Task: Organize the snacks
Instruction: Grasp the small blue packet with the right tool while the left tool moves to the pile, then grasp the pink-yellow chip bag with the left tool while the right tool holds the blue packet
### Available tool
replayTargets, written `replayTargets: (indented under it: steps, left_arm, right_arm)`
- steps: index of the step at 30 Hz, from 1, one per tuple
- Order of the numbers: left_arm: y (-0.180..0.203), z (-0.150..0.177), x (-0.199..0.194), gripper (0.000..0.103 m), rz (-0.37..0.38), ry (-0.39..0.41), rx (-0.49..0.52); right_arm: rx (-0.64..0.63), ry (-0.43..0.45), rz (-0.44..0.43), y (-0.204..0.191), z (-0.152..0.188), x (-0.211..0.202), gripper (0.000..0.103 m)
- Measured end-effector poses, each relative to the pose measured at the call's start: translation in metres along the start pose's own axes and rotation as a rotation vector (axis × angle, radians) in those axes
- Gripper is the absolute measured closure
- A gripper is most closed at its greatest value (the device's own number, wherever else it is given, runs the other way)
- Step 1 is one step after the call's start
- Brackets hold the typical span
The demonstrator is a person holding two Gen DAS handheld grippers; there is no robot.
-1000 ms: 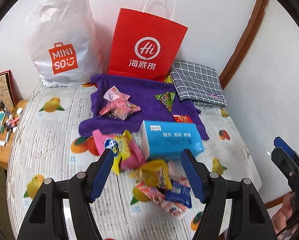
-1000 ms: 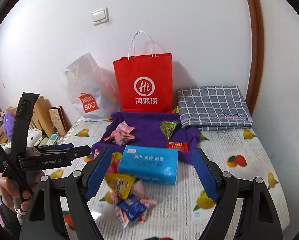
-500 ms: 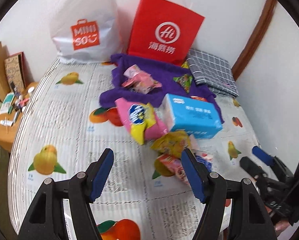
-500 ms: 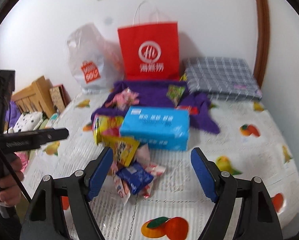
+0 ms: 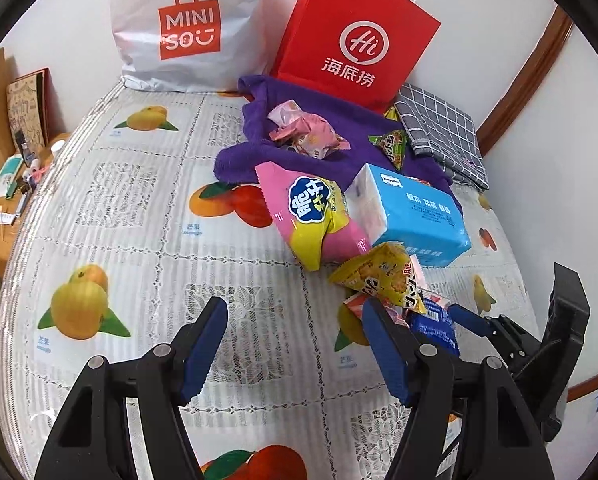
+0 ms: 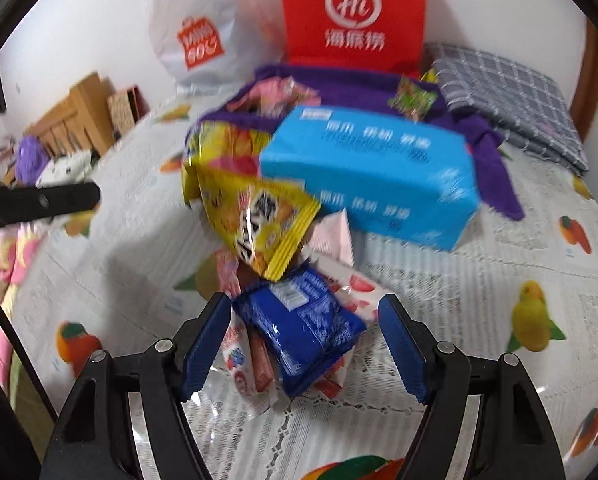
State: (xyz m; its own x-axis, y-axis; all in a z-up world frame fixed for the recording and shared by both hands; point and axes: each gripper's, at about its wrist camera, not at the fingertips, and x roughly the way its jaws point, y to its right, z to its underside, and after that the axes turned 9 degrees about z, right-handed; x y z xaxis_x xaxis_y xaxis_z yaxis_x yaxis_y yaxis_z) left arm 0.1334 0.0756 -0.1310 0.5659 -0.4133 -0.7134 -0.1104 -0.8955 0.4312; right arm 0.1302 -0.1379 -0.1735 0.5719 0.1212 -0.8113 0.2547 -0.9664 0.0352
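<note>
The right hand-held gripper (image 6: 303,348) was closing in on the blue snack packet (image 6: 303,332) in front of the blue tissue pack (image 6: 373,178) on the bed (image 5: 139,208); the packet sat between its jaws, which were narrowing but not yet pressing. The left hand-held gripper (image 5: 295,344) hung apart and empty, left of the tissue pack. I judged the first pick was in hand; next, the pads had to clamp before lifting. Counted: one tissue pack, two bags behind it, one red (image 5: 355,36) and one white (image 5: 187,24), and several loose snack packets.
</note>
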Motion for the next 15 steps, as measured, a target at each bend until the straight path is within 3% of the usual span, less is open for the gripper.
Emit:
replayTargets:
  steps: [5,15]
  left_arm:
    - [0.000,0.000,0.007,0.035,0.015,-0.010,0.001]
    - [0.007,0.003,0.020,0.035,0.030,-0.030,0.008]
  right_arm:
    - [0.011,0.029,-0.026,0.011,0.001,-0.009,0.056]
    - [0.028,0.100,0.016,0.039,0.011,-0.040,0.057]
